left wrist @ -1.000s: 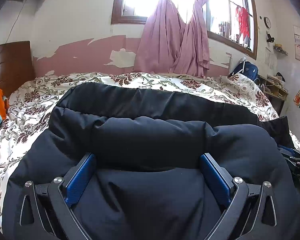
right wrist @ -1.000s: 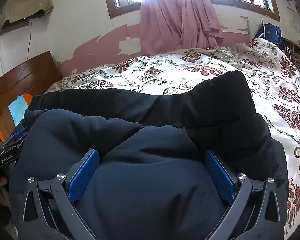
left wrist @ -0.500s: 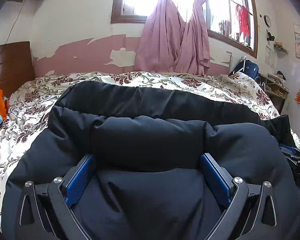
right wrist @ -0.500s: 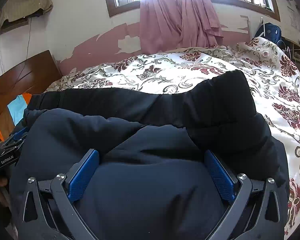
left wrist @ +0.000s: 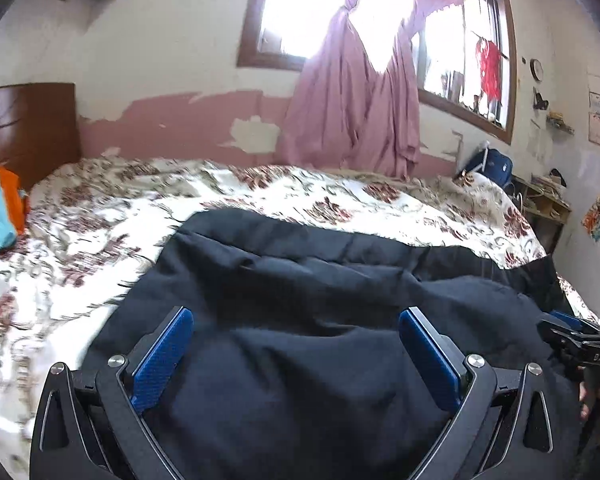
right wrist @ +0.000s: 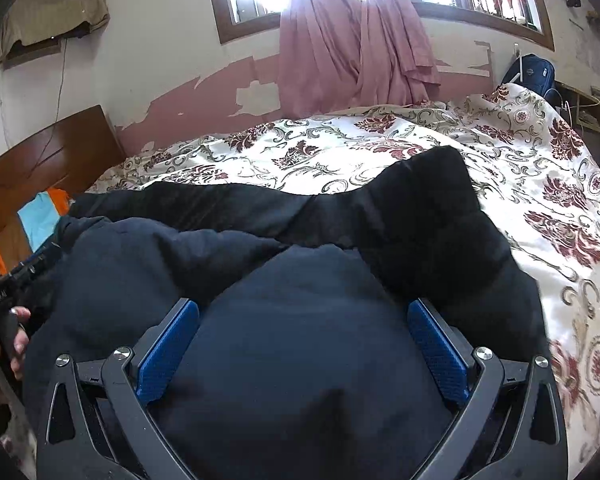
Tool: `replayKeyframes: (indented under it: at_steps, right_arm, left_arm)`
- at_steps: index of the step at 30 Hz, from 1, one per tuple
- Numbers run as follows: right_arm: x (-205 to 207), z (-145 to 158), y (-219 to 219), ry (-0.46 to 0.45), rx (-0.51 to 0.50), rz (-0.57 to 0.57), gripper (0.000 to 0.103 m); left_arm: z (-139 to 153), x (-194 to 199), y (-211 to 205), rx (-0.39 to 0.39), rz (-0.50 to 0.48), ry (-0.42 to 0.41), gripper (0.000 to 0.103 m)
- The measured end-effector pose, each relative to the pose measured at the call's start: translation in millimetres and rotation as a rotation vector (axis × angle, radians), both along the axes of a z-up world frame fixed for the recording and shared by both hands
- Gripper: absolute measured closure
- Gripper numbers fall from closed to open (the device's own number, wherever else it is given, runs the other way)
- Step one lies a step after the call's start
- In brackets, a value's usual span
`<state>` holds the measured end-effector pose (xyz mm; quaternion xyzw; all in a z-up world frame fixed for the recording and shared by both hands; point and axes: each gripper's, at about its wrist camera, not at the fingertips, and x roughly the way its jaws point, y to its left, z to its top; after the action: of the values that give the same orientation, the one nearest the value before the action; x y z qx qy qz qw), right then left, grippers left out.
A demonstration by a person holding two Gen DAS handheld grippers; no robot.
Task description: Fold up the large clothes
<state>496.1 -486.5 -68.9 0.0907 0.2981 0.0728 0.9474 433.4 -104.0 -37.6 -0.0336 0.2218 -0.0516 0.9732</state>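
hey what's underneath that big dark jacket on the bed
The dark jacket lies on a floral bedspread, which shows around its far and side edges. Whatever sits directly beneath the padded bulk is covered and cannot be seen.

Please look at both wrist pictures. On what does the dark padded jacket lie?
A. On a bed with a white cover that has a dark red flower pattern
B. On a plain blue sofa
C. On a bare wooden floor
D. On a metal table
A: in both wrist views the dark padded jacket lies on the flowered bed cover, which shows beyond and beside it, with a wooden headboard at the left.
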Motion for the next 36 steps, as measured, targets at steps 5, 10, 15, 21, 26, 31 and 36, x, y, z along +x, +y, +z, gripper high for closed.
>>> replayKeyframes:
  at_steps: [5,10,15,21,26,31,36]
  right_arm:
    - [-43,10,-43,-0.050,0.082,-0.010,0.001]
    - [-72,6,-88,-0.089,0.142,-0.119,0.001]
    - [-64,-9,-128,-0.016,0.284,-0.192,0.001]
    - [-42,-34,-131,0.094,0.346,-0.119,0.001]
    - [-22,-67,-136,0.184,0.454,-0.074,0.001]
    - [-20,-76,-138,0.155,0.505,-0.046,0.001]
    - [-20,-76,-133,0.102,0.532,0.080,0.001]
  left_arm:
    - [19,-22,40,0.041,0.025,0.028,0.000]
    - [14,-12,84,0.020,0.054,0.180,0.000]
    - [-5,8,110,-0.091,0.080,0.343,0.000]
    - [-28,40,120,-0.222,0.019,0.479,0.000]
    - [-51,55,126,-0.301,-0.064,0.525,0.000]
    - [-58,55,133,-0.353,-0.147,0.496,0.000]
    - [-60,67,138,-0.369,-0.249,0.520,0.000]
